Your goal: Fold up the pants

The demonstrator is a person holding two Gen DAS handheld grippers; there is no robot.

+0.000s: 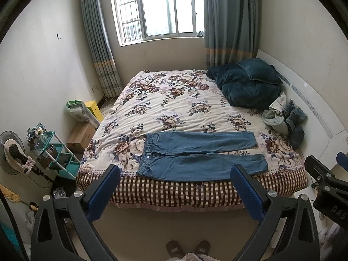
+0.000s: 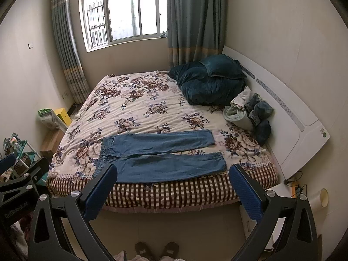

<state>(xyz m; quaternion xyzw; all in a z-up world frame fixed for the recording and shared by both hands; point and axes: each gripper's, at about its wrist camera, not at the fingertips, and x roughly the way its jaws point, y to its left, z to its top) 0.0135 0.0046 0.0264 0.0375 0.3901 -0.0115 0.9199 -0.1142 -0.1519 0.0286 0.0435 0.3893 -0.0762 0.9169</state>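
A pair of blue jeans (image 1: 195,156) lies flat along the near edge of a bed (image 1: 174,100) covered in a cream floral blanket. The waistband is to the left and the two legs stretch to the right, slightly parted, the nearer leg just above the blanket's checked border.

The left claw (image 1: 175,187) hangs in the air in front of the bed with its blue-padded fingers spread wide and nothing between them. The right claw (image 2: 173,184) is likewise released and empty, hovering off the near side of the bed, apart from the jeans.

At the far right of the bed sits a dark teal pillow and quilt heap (image 1: 248,82), with a small pile of clothes (image 1: 285,117) nearer along the white headboard (image 1: 315,108). A window (image 1: 156,8) with grey-green curtains fills the far wall. On the floor at left stands a teal shelf rack (image 1: 56,152). Two slippered feet (image 1: 188,249) show at the bottom edge.
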